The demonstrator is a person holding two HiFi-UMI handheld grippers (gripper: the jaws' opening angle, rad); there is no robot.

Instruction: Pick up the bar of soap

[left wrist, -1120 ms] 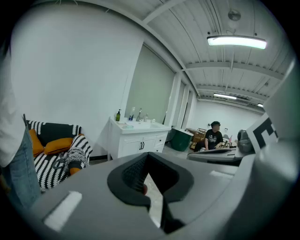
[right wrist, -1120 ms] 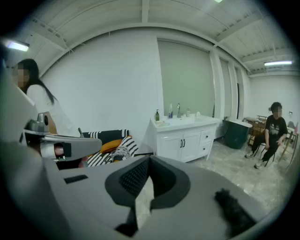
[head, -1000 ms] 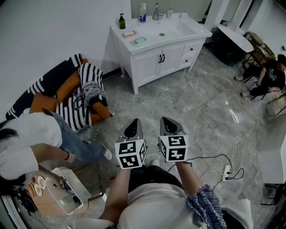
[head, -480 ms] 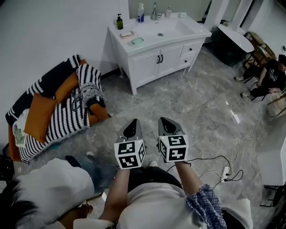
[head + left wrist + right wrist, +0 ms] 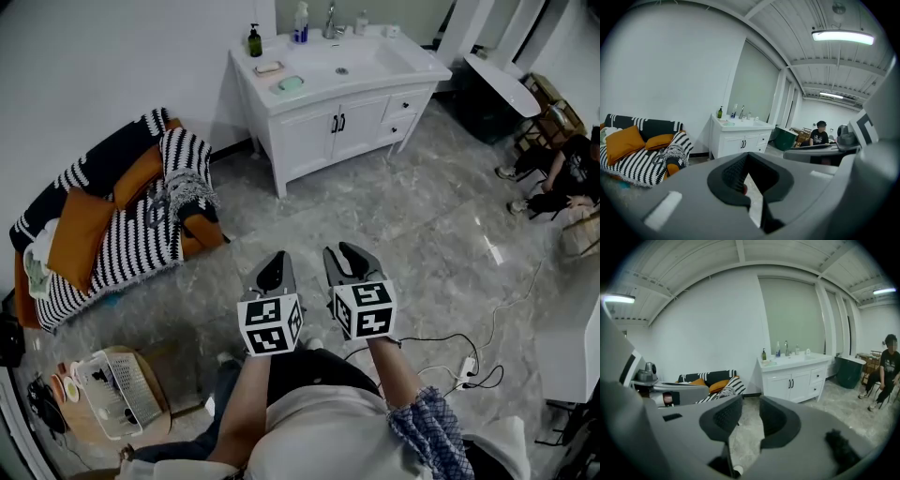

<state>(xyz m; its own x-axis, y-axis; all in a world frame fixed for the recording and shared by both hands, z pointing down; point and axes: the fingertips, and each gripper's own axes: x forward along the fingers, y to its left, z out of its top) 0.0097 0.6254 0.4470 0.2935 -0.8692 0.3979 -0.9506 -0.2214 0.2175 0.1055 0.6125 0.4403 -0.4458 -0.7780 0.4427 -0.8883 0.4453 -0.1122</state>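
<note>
Grey stone floor, white vanity (image 5: 319, 131) far ahead of both grippers | bar of soap (image 5: 269, 67) read as tan block on its top, out of reach | left gripper (image 5: 274, 261) jaws together, empty | right gripper (image 5: 347, 255) jaws just opening, empty | risk: slick bar squirting from pinch, or green item (image 5: 291, 82) beside it grabbed instead

Pale green bar of soap (image 5: 291, 82) flat on white vanity top (image 5: 412, 67)

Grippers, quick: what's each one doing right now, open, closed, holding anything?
Left gripper: jaws closed, nothing held.
Right gripper: jaws open, have just been opening, nothing between them.
</note>
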